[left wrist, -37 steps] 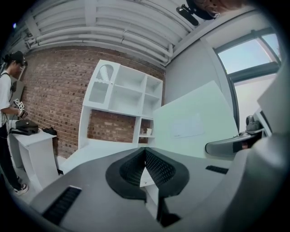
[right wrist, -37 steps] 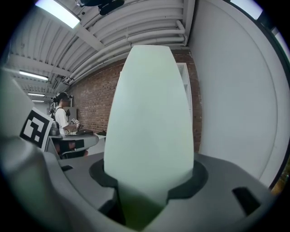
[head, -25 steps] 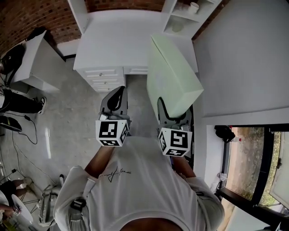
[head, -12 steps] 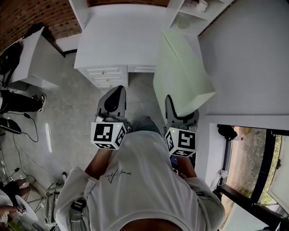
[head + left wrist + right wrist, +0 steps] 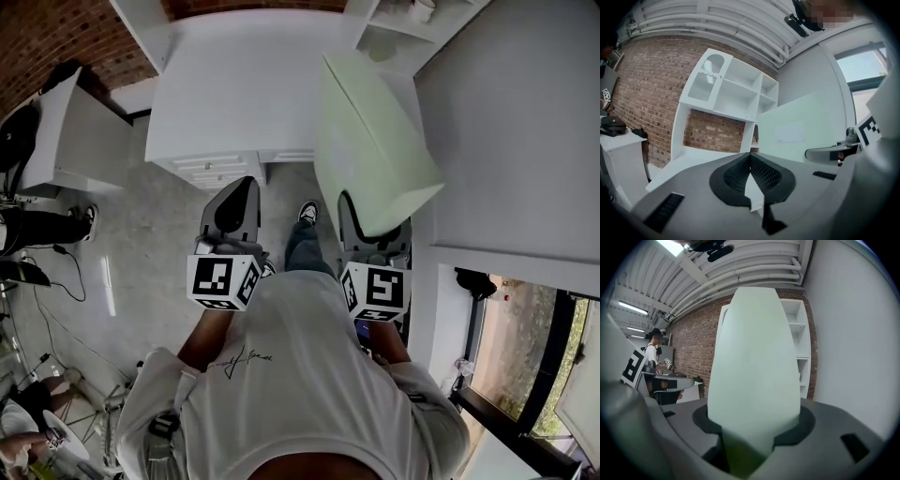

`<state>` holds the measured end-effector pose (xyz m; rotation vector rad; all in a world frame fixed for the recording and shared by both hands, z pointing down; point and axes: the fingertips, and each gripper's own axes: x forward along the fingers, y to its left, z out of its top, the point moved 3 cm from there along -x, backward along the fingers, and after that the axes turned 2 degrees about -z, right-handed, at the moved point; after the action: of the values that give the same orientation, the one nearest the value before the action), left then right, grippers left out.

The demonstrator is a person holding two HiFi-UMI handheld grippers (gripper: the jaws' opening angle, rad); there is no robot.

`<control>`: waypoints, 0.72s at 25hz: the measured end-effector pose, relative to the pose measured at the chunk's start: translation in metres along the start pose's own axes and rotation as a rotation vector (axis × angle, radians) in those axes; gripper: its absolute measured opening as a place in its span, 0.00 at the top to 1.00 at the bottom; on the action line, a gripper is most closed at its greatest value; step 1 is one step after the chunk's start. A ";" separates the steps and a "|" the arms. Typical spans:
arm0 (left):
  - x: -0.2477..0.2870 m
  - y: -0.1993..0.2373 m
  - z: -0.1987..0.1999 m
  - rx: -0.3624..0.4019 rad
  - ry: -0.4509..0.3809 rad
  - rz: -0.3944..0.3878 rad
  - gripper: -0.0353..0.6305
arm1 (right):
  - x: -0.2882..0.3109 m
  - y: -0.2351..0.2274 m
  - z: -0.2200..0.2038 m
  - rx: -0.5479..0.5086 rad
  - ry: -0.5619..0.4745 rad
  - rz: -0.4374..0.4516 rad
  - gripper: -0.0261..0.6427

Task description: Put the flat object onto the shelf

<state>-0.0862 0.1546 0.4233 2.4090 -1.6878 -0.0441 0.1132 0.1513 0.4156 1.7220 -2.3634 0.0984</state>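
The flat object is a pale green board (image 5: pixel 375 141), held upright on edge, with my right gripper (image 5: pixel 370 223) shut on its lower end. In the right gripper view the board (image 5: pixel 754 366) rises from between the jaws and fills the middle. It hides much of the white shelf unit (image 5: pixel 799 348) behind it. The shelf unit (image 5: pixel 398 23) stands on the back right of a white desk (image 5: pixel 239 84), ahead of the board. My left gripper (image 5: pixel 236 199) is shut and empty, level with the right one. From the left gripper view, the board (image 5: pixel 797 131) stands to the right of the shelf unit (image 5: pixel 736 89).
The desk has drawers (image 5: pixel 220 169) at its front left. A white wall (image 5: pixel 516 122) runs close along the right. A second white table (image 5: pixel 66 131) stands at the left by a brick wall (image 5: pixel 47 37). A person (image 5: pixel 655 352) stands far off.
The person has stepped toward the desk, and a leg and shoe now show between the grippers. The desk and shelf sit nearer. The board is still held.
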 end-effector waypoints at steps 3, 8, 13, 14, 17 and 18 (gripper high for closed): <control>0.033 0.005 0.007 0.008 -0.007 0.015 0.93 | 0.031 -0.015 0.006 0.004 -0.007 0.022 0.56; 0.089 0.014 0.021 0.021 -0.024 0.037 0.93 | 0.085 -0.043 0.015 -0.012 0.000 0.079 0.56; 0.133 0.029 0.036 0.032 -0.022 0.087 0.93 | 0.134 -0.066 0.027 -0.009 0.000 0.117 0.56; 0.141 0.032 0.038 0.031 -0.021 0.097 0.93 | 0.142 -0.070 0.028 -0.005 0.002 0.127 0.56; 0.166 0.038 0.041 0.025 -0.019 0.120 0.93 | 0.166 -0.081 0.030 -0.004 0.007 0.151 0.56; 0.174 0.039 0.041 0.023 -0.016 0.126 0.93 | 0.172 -0.084 0.030 -0.004 0.009 0.160 0.56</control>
<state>-0.0672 -0.0268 0.4062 2.3193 -1.8530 -0.0256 0.1382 -0.0412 0.4166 1.5246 -2.4901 0.1260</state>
